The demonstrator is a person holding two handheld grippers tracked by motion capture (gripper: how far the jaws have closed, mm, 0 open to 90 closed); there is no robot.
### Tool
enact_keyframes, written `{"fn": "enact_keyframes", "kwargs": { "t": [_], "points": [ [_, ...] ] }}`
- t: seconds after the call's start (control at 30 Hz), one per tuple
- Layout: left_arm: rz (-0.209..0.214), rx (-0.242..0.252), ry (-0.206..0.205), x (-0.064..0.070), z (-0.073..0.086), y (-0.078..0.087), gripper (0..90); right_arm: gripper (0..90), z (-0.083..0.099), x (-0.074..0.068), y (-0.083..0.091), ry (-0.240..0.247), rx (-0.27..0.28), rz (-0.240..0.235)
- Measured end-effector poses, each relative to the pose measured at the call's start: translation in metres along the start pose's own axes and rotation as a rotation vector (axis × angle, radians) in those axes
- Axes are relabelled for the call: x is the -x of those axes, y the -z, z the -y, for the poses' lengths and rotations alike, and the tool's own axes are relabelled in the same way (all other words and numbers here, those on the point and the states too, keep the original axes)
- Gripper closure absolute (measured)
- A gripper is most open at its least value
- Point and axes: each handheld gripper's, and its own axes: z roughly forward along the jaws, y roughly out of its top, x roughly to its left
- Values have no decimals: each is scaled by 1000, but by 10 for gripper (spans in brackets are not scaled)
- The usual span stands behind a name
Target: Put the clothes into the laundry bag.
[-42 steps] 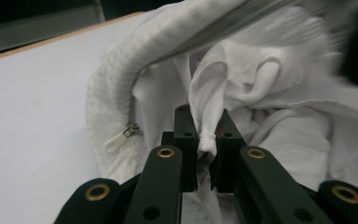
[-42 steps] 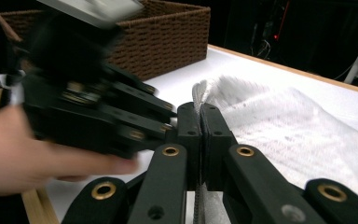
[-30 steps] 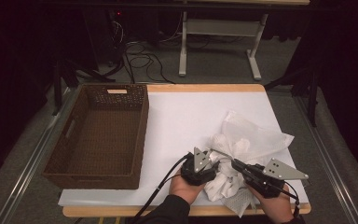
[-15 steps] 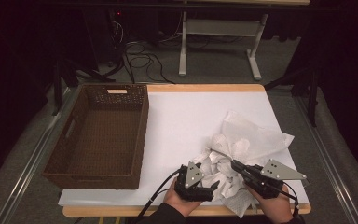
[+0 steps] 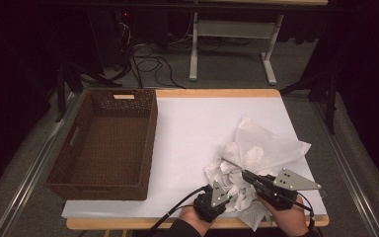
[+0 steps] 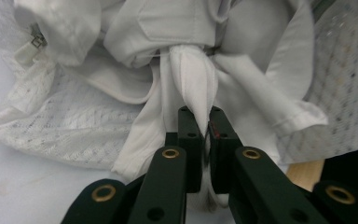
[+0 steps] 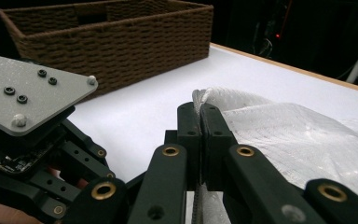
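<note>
- At the near edge of the bench (image 5: 197, 123), my left gripper (image 5: 216, 197) has its jaws closed on a bunched fold of the white garment (image 6: 186, 51); in the left gripper view the pinched cloth rises straight up between the two pads.
- Just to its right, my right gripper (image 5: 249, 176) has its jaws shut on a thin edge of the same garment; in the right gripper view that lacy hem (image 7: 205, 95) sits at the jaw tips and the cloth falls away to the right.
- The garment (image 5: 256, 153) lies crumpled in the near right corner of the bench, its bulk running from my grippers up and to the right. Both grippers grip its near side, close together, the left a little nearer me.
- I judge the next move turns on direction: the basket (image 5: 106, 143) lies to the left and farther off, so the left gripper is on the nearer side to it.
- The bench's near edge is right under my hands, leaving little room to pull back; between garment and basket the white sheet is bare, which gives open room for a sweep left.
- The basket looks empty, its long axis running away from me.
</note>
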Motion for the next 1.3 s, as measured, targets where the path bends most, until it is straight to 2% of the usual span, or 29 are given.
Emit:
{"fn": "enact_keyframes", "kwargs": {
  "t": [0.07,0.13,0.2,0.27,0.47,0.57,0.7,0.8,0.9,0.97,1.03,1.2,1.3],
  "points": [
    [-3,47,-9,2,-4,8,866,895,-3,-3,2,15,13,-4],
    [6,95,-7,5,-8,16,867,895,-5,-5,5,10,22,-7],
    [5,122,-11,7,-13,20,867,895,-5,-7,6,7,28,-7],
    [-8,127,-21,7,-16,18,867,895,-5,-7,7,8,26,-4],
    [-36,139,-25,2,-29,-9,865,895,-3,-5,4,3,22,-6],
    [-58,154,-4,-2,-33,-24,864,895,-3,-5,5,1,26,3],
    [-92,149,11,-6,-34,-44,855,895,-2,-2,7,-6,27,8],
    [-114,147,8,-8,-32,-52,848,895,-2,-1,9,-19,29,14],
    [-116,147,13,-9,-33,-55,836,895,-1,2,9,-16,29,22],
    [-104,146,12,-9,-33,-51,771,895,0,3,9,-22,31,17],
    [-90,140,7,-9,-31,-43,631,895,0,3,10,-21,27,23],
    [-78,127,-6,-12,-25,-15,393,895,1,2,9,-18,25,17],
    [-67,74,0,-17,-16,-10,286,895,1,1,8,-9,15,21]
  ]
}}
